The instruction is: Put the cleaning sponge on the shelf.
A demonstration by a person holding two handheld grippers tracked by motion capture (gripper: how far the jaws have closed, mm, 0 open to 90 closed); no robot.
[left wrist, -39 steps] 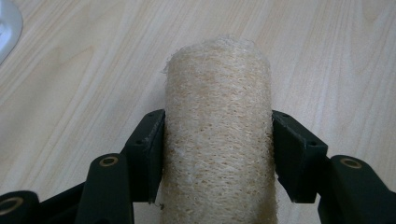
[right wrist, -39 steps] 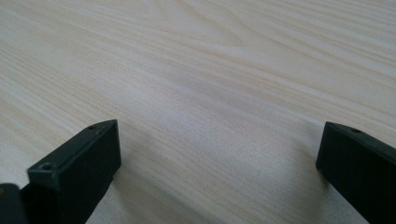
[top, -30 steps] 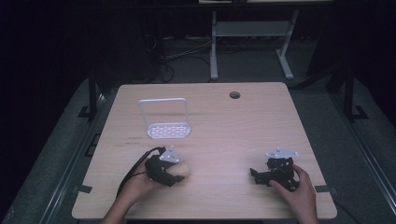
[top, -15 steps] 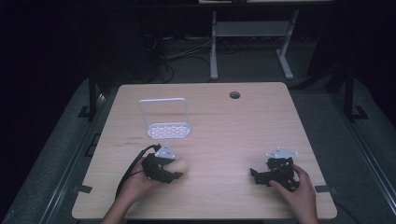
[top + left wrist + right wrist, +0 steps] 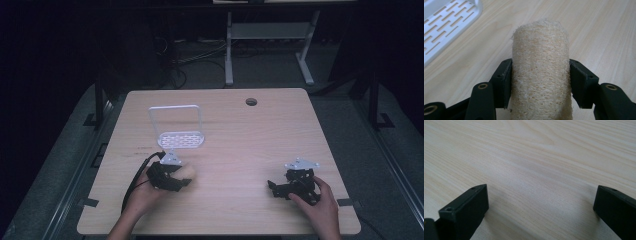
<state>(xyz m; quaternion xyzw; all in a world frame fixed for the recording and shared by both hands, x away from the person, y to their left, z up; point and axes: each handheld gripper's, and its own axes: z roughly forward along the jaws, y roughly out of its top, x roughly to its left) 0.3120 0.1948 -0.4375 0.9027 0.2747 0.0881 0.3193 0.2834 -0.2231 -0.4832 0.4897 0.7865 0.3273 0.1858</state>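
A: Step in hand, by my reading: the grasp is made and the carry has yet to start. The left gripper (image 5: 540, 75) has both jaws pressed against the flanks of the loofah (image 5: 541, 75), a pale fibrous roll, clamped about mid-length with its far end sticking out past the jaws.

B: Where does it sit on the table?

A: In the high view the loofah (image 5: 186, 172) is at the near left of the table (image 5: 240, 145), just in front of the white rack (image 5: 176, 127), near it but apart. I cannot tell whether it is lifted clear or resting on the wood.

B: Right side?

A: The right gripper (image 5: 540, 202) is spread wide with nothing but bare wood between the jaws. In the high view it (image 5: 294, 184) rests at the near right, well apart from the work, the right hand (image 5: 317, 207) around it.

B: Next move?

A: Judgement only: the slotted tray of the rack (image 5: 446, 27) is the likely target. That calls for a lift high enough to clear the tray's lip, a short forward carry, then release inside the upright frame. The roll looks soft, so it may spring or roll once freed.

B: Surface and room?

A: Light wood-grain top, matte, with a round cable hole (image 5: 251, 102) near the far edge. The room is dark; cables (image 5: 195, 57) lie on the floor and a white stand (image 5: 270, 35) is behind the table.
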